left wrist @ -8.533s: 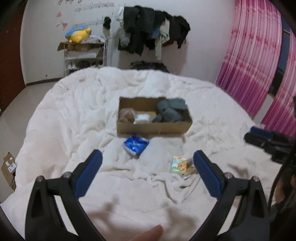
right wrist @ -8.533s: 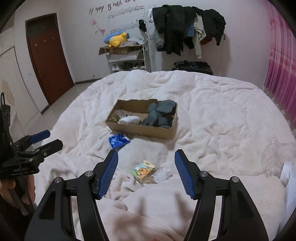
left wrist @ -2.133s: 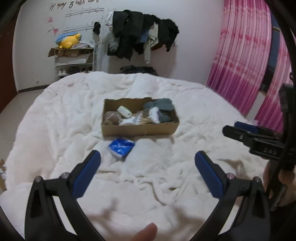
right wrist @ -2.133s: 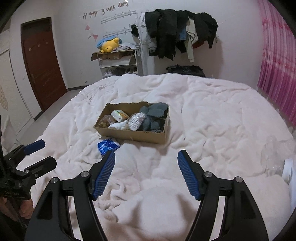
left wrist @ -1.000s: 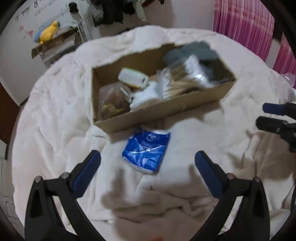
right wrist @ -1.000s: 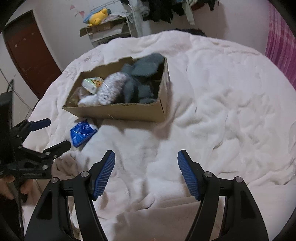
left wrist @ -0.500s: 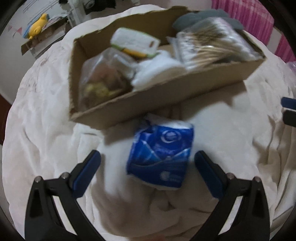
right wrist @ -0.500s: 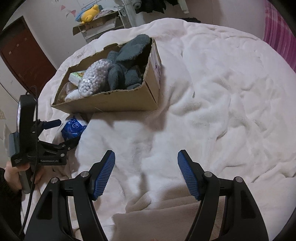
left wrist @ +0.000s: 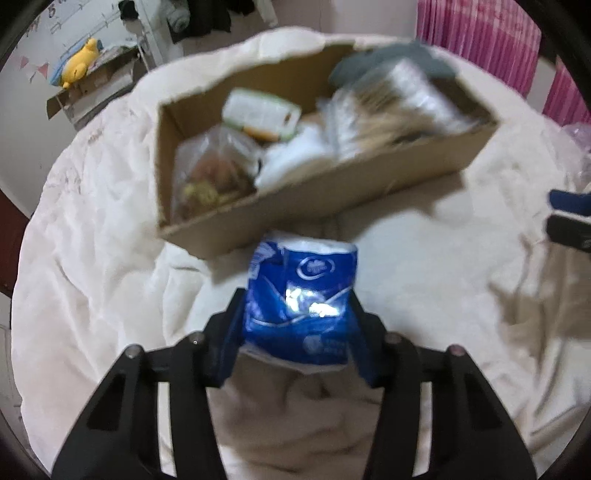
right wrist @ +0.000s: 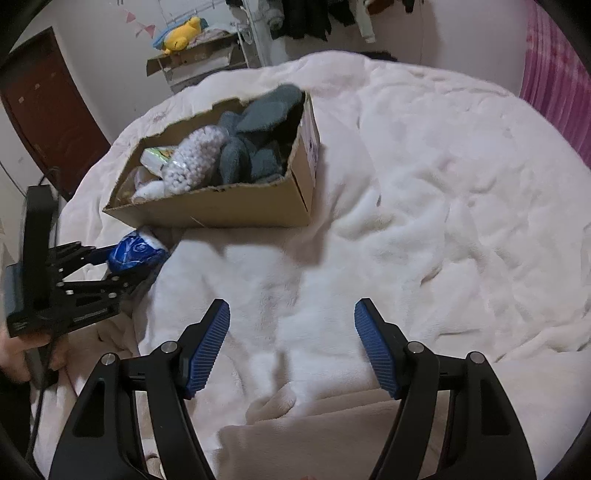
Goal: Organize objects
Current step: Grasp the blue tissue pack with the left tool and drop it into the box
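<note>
My left gripper is shut on a blue tissue pack, just in front of the cardboard box. The same pack shows between the left gripper's fingers in the right wrist view, beside the box. The box holds a snack bag, a green-and-white packet, a bag of white beads and grey socks. My right gripper is open and empty over the white blanket, in front of the box.
The box lies on a bed covered by the white blanket. A shelf with a yellow plush toy stands at the far wall. Pink curtains hang on the right. A brown door is at the left.
My left gripper has moved forward and closed on the blue tissue pack. Earlier, a snack packet and the bead bag went from the blanket into the box.
</note>
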### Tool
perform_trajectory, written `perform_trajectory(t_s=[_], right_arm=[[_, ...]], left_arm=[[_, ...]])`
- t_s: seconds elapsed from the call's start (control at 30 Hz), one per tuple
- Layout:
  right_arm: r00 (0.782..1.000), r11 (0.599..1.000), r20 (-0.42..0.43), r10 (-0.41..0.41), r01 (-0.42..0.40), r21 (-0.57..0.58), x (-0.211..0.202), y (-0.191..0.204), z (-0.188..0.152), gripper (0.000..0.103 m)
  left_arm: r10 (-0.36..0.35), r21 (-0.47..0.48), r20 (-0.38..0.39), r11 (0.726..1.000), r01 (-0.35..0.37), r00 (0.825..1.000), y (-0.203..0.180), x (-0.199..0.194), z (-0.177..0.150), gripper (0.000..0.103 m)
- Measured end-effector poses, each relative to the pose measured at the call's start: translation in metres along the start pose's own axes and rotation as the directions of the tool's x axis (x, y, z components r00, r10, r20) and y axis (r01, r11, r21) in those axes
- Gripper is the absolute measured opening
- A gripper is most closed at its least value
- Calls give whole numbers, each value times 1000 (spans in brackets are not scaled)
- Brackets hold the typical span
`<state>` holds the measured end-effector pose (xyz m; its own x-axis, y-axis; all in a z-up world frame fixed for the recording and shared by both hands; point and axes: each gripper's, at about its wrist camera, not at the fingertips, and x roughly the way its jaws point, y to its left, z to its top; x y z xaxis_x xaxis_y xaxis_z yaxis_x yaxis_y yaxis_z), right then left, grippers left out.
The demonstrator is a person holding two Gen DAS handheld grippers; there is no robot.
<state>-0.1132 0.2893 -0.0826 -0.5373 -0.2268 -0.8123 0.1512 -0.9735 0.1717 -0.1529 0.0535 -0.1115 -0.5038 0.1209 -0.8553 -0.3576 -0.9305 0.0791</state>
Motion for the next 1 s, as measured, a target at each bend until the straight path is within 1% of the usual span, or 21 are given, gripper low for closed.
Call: perform_trajectory(t_s=[0.1,0.13,0.27,0.33,0.4,0.43,0.47,0.57,0.63,0.73,0.9,0.93,1.0], right_arm=[[999,1000,42,-9,9,3,-15,2,-2,73],[998,1000,60,-9,9,9,-22,2,-3,73],[991,1000,136,-18,15,21,-49,4,-2,73],[985,1000,170,-23,19,24,-63,6,0,73],[980,999,195,-43,41,13,-76,11,1,73],[979,999,196,-54,54,6,-83,15,1,73],[980,998,190,-60,60,6,-87,17,1,73],[982,999,186,-42,43,0,-99,21,7,73],[981,999,191,-44,48,-18,-104,25,15,73],[976,998,214,-40,50,-38,-111,29,30,73],[968,997,249,-43,57,-52,-108,30,58,73],[964,997,260,-46,61,-48,-107,29,62,73],[959,997,277,-56,68,-35,-101,25,69,73]], left_arm=[[-35,-22,54,999,36,998,-3,-32,-3,51],[-54,-39,76,998,57,996,-4,-46,-4,51],[-94,-104,135,989,109,986,1,-83,-9,51],[-87,-151,159,982,112,983,5,-97,-12,52],[-56,-181,182,979,90,982,5,-114,-17,52],[-33,-209,193,975,74,981,2,-126,-21,52],[-27,-220,206,973,73,978,1,-132,-24,52],[-24,-236,248,968,85,969,0,-150,-20,52],[-30,-242,277,965,100,960,0,-160,-12,52],[-59,-251,303,958,139,951,2,-164,2,52],[-57,-263,296,955,139,954,4,-147,30,52],[-38,-271,286,955,119,957,3,-142,37,52],[-29,-273,290,955,112,956,2,-136,44,52]])
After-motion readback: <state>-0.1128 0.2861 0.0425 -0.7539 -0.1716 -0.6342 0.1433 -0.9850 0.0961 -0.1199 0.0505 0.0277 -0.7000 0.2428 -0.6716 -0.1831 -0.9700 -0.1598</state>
